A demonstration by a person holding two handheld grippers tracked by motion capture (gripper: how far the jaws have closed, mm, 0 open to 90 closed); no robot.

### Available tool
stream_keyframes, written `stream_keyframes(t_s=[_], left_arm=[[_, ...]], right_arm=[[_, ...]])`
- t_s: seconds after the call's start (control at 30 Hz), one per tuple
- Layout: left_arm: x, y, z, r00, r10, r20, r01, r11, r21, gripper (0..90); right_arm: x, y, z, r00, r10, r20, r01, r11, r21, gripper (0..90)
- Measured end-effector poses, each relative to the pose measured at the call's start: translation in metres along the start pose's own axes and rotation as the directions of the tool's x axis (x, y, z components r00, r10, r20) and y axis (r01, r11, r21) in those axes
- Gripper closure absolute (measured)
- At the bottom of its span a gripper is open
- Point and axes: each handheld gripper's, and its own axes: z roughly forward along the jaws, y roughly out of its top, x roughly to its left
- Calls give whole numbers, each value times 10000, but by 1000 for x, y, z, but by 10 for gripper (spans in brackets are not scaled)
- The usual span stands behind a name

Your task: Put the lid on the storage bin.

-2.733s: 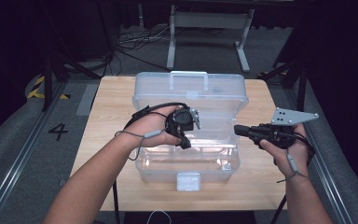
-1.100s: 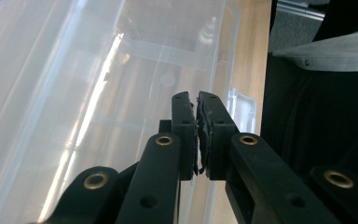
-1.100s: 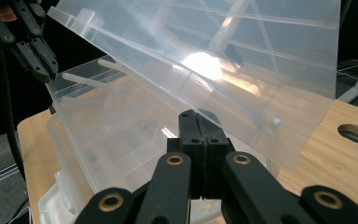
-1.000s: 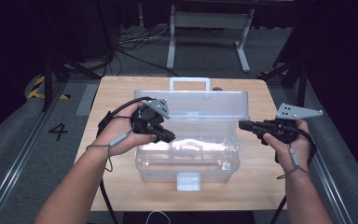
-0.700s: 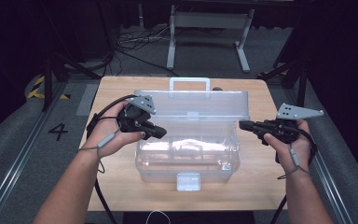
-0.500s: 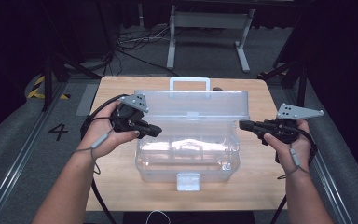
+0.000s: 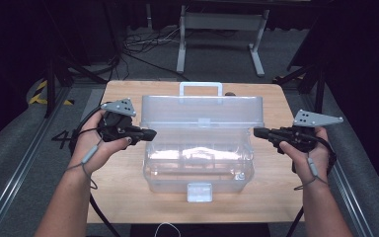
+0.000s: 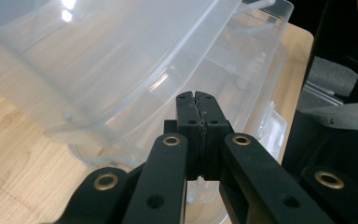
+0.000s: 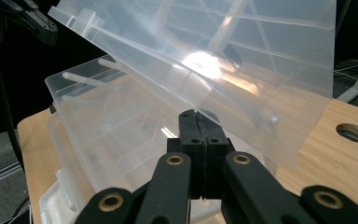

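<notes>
Clear plastic storage box [image 7: 197, 158] stands mid-table on the wooden table [image 7: 128, 197], its hinged transparent lid [image 7: 207, 111] raised. Left gripper [image 7: 150, 134] and right gripper [image 7: 257, 132] flank it, jaws closed, empty. Step in hand, judged: lid handling; next, bring both grippers evenly against the lid edges.
</notes>
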Motion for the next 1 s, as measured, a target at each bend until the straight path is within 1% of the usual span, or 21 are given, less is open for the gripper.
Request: stream_keyframes(t_s=[0.13, 0.17, 0.23, 0.27, 0.3, 0.37, 0.4, 0.47, 0.53, 0.6, 0.7, 0.77, 0.9, 1.0], left_arm=[[1, -6, -4, 9996, -255, -107, 251, 9991, -333, 896], [1, -8, -4, 9992, -347, -198, 338, 9984, -445, 896], [0, -9, -4, 9988, -406, -281, 392, 9980, -495, 897], [1, -14, -5, 9974, -582, -425, 551, 9959, -724, 896], [1, -14, -5, 9974, -582, -425, 551, 9959, -724, 896], [3, -18, -6, 9951, -846, -517, 791, 9918, -1007, 896], [3, -18, -6, 9951, -846, -517, 791, 9918, -1007, 896], [5, -21, -4, 9932, -1061, -487, 997, 9878, -1194, 896], [5, -22, -2, 9924, -1148, -443, 1083, 9859, -1274, 896], [6, -24, 0, 9914, -1228, -449, 1155, 9833, -1408, 896], [6, -25, 1, 9909, -1278, -434, 1200, 9812, -1510, 896], [5, -27, 2, 9889, -1413, -458, 1319, 9770, -1675, 896], [3, -29, 3, 9878, -1424, -627, 1288, 9744, -1842, 896], [1, -30, 4, 9878, -1384, -717, 1226, 9740, -1905, 896]], right_arm=[[0, 0, 0, 10000, -19, 3, 19, 10000, 10, 900], [0, 0, 0, 10000, -21, 13, 21, 10000, 11, 900], [1, 0, 0, 10000, -26, 4, 26, 10000, 19, 900], [1, 0, 0, 10000, -35, 25, 35, 10000, 12, 900], [1, 0, 0, 10000, -30, 23, 30, 10000, 13, 900], [1, -1, 0, 10000, -55, 54, 55, 10000, 29, 900], [1, -1, 0, 10000, -56, 48, 56, 10000, 43, 900], [2, -1, 0, 10000, -25, 58, 24, 10000, 46, 900], [2, -1, 0, 10000, -16, 49, 16, 10000, 52, 900], [3, -1, 0, 10000, -28, 57, 28, 10000, 61, 900], [3, -2, 0, 10000, -40, 59, 39, 10000, 63, 900], [3, -2, 0, 10000, -53, 56, 53, 10000, 68, 900], [3, -2, -1, 10000, -59, 60, 58, 9999, 88, 900], [3, -2, -1, 10000, -64, 59, 63, 9999, 111, 900]])
